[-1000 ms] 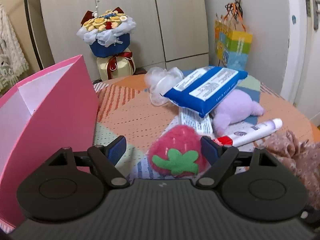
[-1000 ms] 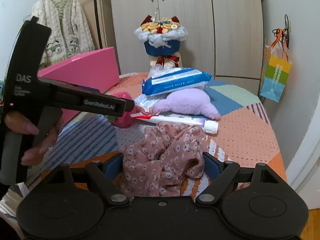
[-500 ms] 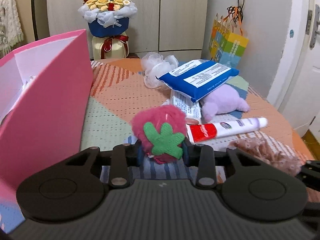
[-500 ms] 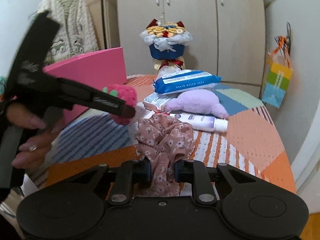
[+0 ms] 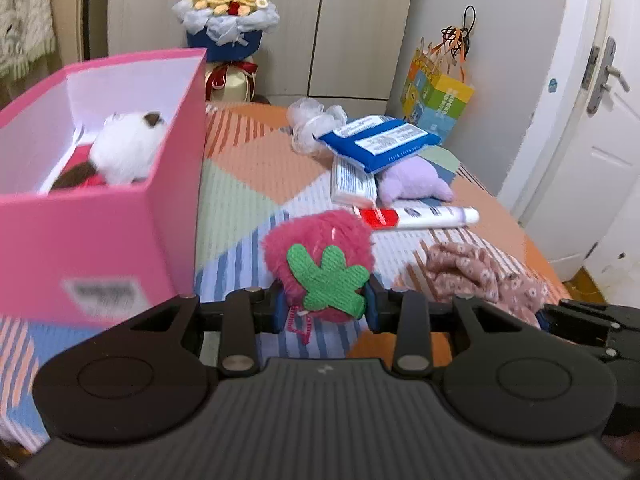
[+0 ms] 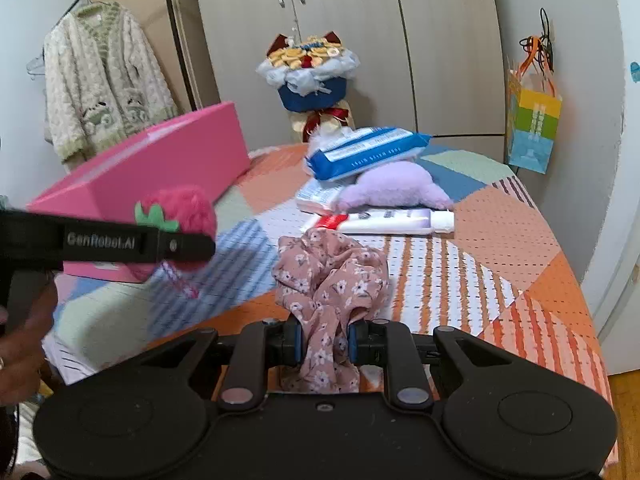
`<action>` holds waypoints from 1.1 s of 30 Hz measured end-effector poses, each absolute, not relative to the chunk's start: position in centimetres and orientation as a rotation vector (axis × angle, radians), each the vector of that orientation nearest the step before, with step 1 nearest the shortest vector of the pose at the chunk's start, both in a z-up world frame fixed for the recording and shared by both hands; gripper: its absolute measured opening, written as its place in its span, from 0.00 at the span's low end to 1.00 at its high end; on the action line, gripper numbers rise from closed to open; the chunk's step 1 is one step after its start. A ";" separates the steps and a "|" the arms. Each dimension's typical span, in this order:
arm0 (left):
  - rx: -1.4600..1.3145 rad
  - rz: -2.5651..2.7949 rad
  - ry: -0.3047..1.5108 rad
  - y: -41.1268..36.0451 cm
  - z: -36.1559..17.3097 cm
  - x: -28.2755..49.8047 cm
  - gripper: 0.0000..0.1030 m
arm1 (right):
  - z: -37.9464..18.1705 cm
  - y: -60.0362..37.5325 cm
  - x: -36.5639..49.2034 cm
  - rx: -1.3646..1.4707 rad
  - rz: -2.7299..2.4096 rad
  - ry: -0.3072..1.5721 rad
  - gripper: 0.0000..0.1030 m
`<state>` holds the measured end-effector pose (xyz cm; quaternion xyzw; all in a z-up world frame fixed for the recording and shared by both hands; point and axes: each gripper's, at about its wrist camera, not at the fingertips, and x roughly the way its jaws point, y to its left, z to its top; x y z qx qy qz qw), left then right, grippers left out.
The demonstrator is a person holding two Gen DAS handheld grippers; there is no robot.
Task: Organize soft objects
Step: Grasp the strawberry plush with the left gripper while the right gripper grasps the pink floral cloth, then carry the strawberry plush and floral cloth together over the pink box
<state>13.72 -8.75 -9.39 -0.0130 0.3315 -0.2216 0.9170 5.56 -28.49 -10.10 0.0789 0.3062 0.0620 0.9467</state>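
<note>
My left gripper (image 5: 325, 308) is shut on a pink plush strawberry (image 5: 320, 252) with a green leaf, held above the table beside the pink box (image 5: 100, 236). The strawberry also shows in the right wrist view (image 6: 180, 208). A white and brown plush (image 5: 128, 152) lies in the box. My right gripper (image 6: 323, 346) is shut on a pink floral scrunchie (image 6: 332, 276), lifted off the table. A purple plush (image 6: 392, 188) lies under a blue wipes pack (image 6: 360, 152).
A tube (image 6: 384, 220) with a red end lies in front of the purple plush. A white mesh pouf (image 5: 312, 120) sits further back. A flower bouquet (image 6: 308, 76) and a colourful gift bag (image 6: 532, 128) stand behind the patchwork table (image 6: 500, 232).
Both grippers closed on their objects, then lifted them. The left one moved with the strawberry toward the pink box, whose inside now shows. The right one raised the scrunchie.
</note>
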 end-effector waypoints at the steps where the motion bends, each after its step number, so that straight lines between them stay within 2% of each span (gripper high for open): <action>1: -0.031 -0.455 0.691 -8.4 -9.4 13.2 0.34 | -9.9 -28.4 5.2 0.168 0.134 0.625 0.22; 10: -0.061 -0.482 0.777 -4.6 -8.9 9.4 0.34 | -8.2 -26.0 2.6 0.148 0.258 0.663 0.23; 21: -0.057 -0.473 0.727 -0.1 -6.4 5.0 0.34 | -3.9 -20.7 0.5 0.058 0.468 0.641 0.23; 33: -0.109 -0.455 0.631 4.9 -1.9 5.6 0.34 | 1.2 -16.7 3.0 -0.036 0.583 0.603 0.24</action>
